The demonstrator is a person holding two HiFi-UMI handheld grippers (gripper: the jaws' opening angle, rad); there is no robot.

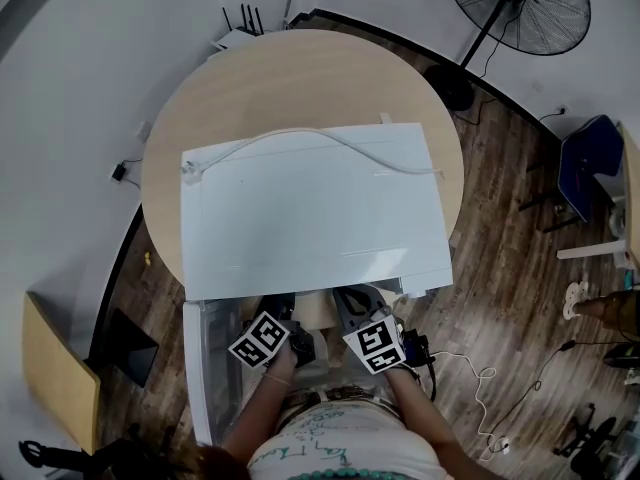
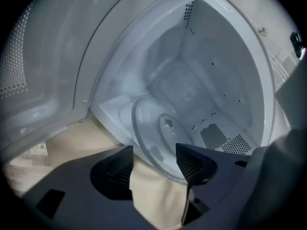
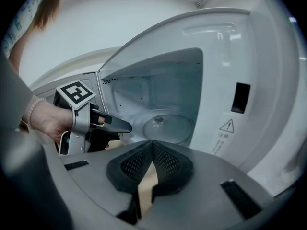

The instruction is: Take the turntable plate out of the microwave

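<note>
The white microwave (image 1: pixel 310 208) stands on a round wooden table (image 1: pixel 290 78), its door (image 1: pixel 198 368) swung open toward me. Inside, the clear glass turntable plate (image 2: pixel 160 133) lies on the cavity floor, and it shows again (image 3: pixel 163 127) in the right gripper view. My left gripper (image 2: pixel 154 164) is open at the cavity mouth. The plate's near rim reaches in between its pads without being pressed. My right gripper (image 3: pixel 152 150) is shut and empty, held just outside the opening, to the right of the left gripper (image 3: pixel 112 123).
A white cable (image 1: pixel 330 138) lies across the microwave's top. The cavity walls and the open door (image 2: pixel 43 71) hem in the left gripper. A floor fan (image 1: pixel 515 8) and a blue chair (image 1: pixel 585 163) stand away on the wooden floor.
</note>
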